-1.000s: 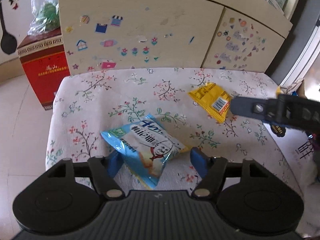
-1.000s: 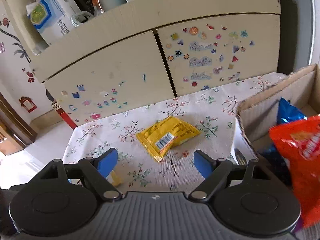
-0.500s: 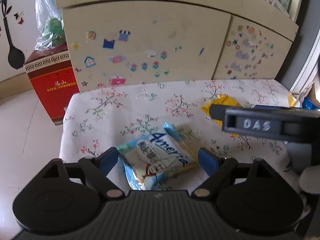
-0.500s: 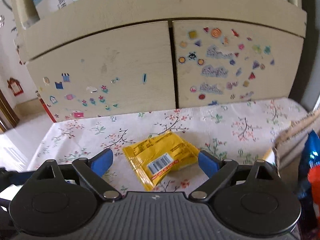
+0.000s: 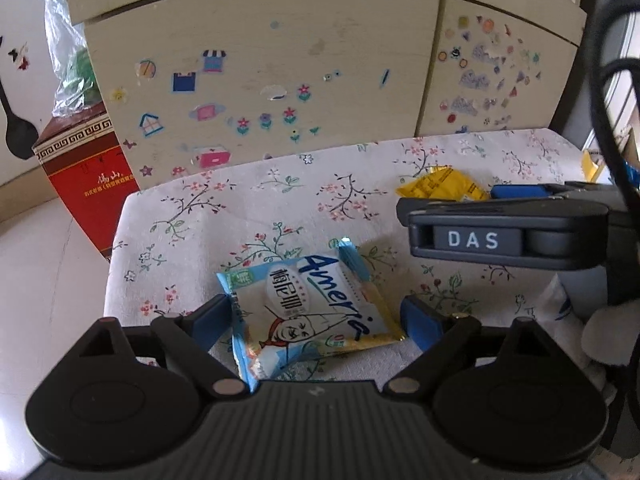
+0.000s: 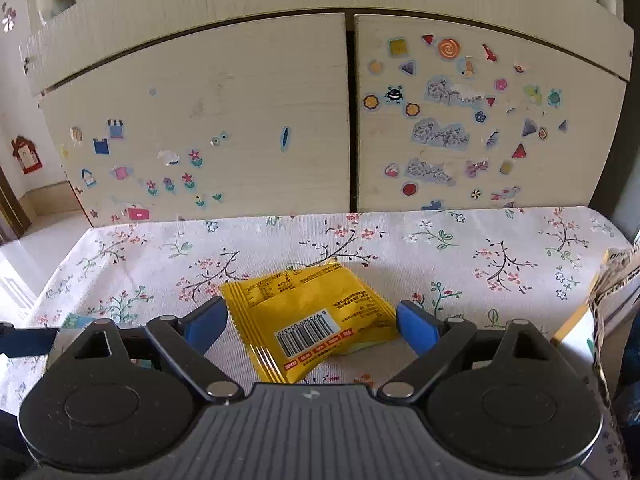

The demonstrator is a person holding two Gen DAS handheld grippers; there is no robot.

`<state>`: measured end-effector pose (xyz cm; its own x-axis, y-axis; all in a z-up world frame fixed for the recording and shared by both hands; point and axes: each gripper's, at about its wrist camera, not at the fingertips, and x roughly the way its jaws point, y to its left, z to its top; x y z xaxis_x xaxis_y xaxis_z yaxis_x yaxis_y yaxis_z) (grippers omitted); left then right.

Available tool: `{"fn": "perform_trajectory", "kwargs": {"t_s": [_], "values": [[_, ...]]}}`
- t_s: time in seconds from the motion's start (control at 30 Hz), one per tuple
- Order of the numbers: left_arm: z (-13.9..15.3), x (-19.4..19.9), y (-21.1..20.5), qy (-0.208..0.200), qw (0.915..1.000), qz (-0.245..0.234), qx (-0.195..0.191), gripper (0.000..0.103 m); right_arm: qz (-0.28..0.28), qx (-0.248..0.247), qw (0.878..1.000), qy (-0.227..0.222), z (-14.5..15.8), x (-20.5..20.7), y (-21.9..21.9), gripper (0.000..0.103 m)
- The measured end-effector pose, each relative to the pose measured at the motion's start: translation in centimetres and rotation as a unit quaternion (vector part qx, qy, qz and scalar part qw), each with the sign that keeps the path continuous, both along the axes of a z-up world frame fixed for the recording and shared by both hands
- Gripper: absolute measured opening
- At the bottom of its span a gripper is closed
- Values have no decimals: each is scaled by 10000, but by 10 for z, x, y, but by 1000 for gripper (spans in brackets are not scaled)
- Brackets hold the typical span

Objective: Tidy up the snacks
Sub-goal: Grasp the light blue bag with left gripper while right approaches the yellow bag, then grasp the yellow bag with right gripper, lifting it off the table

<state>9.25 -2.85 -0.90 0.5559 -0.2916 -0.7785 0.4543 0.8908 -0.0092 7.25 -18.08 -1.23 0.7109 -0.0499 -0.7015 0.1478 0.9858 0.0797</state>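
Left hand-held gripper (image 5: 314, 322) spread wide around a light-blue foil snack packet (image 5: 310, 316) on the floral-clothed counter (image 5: 280, 200), right hand-held gripper (image 6: 311, 322) likewise agape around a yellow foil snack packet (image 6: 312, 320)

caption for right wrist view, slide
Open right gripper straddles a yellow snack packet on the floral tablecloth.

Tabletop (image 5: 280, 200): covered in a white cloth with a floral print, its far edge against a stickered cabinet.
Blue packet (image 5: 308, 312): flat on my tabletop at 6 o'clock in my left view, printed face up.
Yellow packet (image 6: 316, 320): flat on the cloth at 6 o'clock in my right view, barcode up; at 2 o'clock from the blue packet, well apart.
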Motion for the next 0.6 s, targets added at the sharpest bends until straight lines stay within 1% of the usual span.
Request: {"fn": "perform_trajectory", "kwargs": {"t_s": [0.1,0.17,0.2,0.27,0.37,0.6], "values": [[1,1,0,0,10000,28,-1,87,57,-9,9999,-97,2,-3,0,85],[2,1,1,5,10000,68,-33,80,53,-46,9999,-95,2,-4,1,78],[2,2,0,-2,10000,79,-25,79,82,-74,9999,-101,3,-5,2,76],[3,2,1,6,9999,94,-45,73,132,-64,9998,-99,3,-7,1,73],[5,2,2,38,9999,119,-71,69,149,-7,9998,-88,6,-12,1,71],[10,-8,10,224,9991,276,-244,66,140,88,9998,95,19,-29,8,70]]}}
